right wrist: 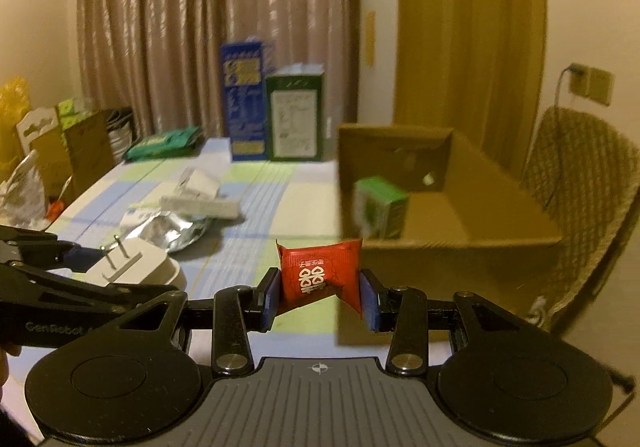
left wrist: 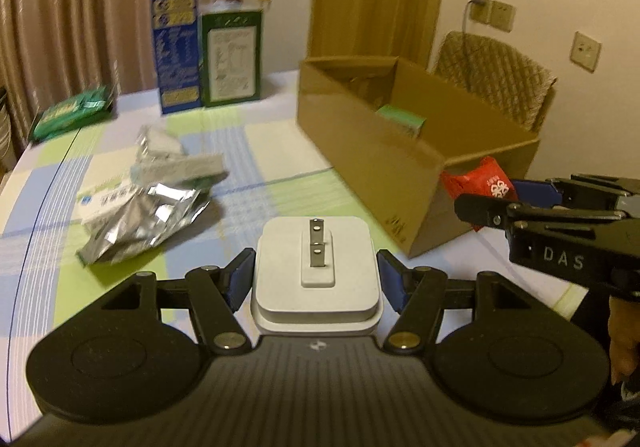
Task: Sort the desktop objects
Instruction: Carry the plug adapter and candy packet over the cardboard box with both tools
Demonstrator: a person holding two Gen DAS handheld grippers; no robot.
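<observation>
A white plug adapter (left wrist: pixel 316 275) sits clamped between the blue pads of the left gripper (left wrist: pixel 316 279), prongs up, held above the checked tablecloth (left wrist: pixel 264 151). Just to its right, the right gripper (right wrist: pixel 320 293) pinches a red sachet (right wrist: pixel 320 275) and points slightly downward near the corner of the open cardboard box (left wrist: pixel 368 135), where a green carton (right wrist: pixel 380 207) lies. Crumpled foil packets (left wrist: pixel 140 219) lie to the left.

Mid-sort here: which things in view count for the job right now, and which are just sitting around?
In the job:
- white plug adapter, held in the left tongs
- red packet, held in the right tongs
- cardboard box, green carton already inside
- foil wrappers and small boxes on the table

Lying about:
- blue box and green box, upright at the back
- wicker chair
</observation>
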